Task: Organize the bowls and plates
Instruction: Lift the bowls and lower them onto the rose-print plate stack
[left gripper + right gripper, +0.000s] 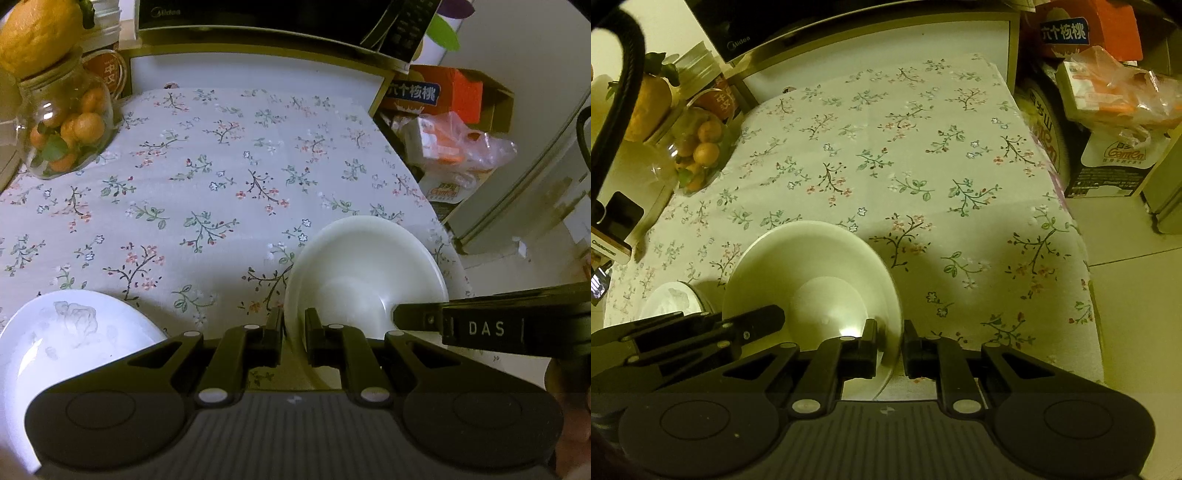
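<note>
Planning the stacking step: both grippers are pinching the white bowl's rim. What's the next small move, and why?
Probably lift the white bowl slightly and carry it toward the patterned plate on its left. The left gripper and right gripper are each shut on opposite sides of its rim, so the hold looks secure, and the plate is the only other dish in view on the floral tablecloth.
</note>
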The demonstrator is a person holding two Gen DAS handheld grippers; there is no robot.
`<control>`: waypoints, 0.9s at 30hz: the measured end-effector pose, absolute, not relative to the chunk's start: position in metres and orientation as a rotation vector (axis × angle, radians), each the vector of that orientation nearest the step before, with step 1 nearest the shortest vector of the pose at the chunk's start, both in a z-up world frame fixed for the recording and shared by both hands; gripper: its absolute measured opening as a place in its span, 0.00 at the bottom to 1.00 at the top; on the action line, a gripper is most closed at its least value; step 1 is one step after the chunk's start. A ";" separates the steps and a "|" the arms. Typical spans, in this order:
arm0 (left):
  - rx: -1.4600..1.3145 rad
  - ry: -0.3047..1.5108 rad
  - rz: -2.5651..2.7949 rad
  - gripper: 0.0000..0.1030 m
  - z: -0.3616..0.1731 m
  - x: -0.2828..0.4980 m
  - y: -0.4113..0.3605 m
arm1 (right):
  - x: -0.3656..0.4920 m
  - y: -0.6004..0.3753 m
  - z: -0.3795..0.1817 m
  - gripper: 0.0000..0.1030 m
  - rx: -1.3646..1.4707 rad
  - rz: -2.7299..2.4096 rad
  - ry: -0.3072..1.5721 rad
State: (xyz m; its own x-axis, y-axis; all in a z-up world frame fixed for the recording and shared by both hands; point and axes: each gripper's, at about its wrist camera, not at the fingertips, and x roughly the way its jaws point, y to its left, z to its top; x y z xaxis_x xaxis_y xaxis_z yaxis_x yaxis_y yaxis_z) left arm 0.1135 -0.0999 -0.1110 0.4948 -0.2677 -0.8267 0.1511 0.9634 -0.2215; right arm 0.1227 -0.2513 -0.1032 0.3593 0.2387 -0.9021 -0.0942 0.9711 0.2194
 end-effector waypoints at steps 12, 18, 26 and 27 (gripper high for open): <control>-0.117 0.978 -0.195 0.10 -0.095 0.107 -0.091 | 0.121 -0.236 -0.087 0.13 0.126 0.242 1.117; -0.086 0.975 -0.185 0.10 -0.096 0.106 -0.096 | 0.120 -0.233 -0.088 0.13 0.113 0.239 1.125; -0.072 0.926 -0.134 0.10 -0.083 0.100 -0.087 | 0.118 -0.223 -0.077 0.13 0.103 0.244 1.088; -0.072 0.917 -0.124 0.10 -0.081 0.099 -0.084 | 0.118 -0.219 -0.075 0.13 0.102 0.249 1.083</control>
State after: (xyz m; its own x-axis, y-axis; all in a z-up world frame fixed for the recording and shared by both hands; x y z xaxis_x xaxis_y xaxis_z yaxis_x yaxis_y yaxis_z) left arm 0.0990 -0.0840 -0.0809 0.6018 -0.1374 -0.7867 0.0761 0.9905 -0.1148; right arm 0.1185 -0.2193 -0.0754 0.4441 0.2497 -0.8605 -0.1505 0.9675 0.2032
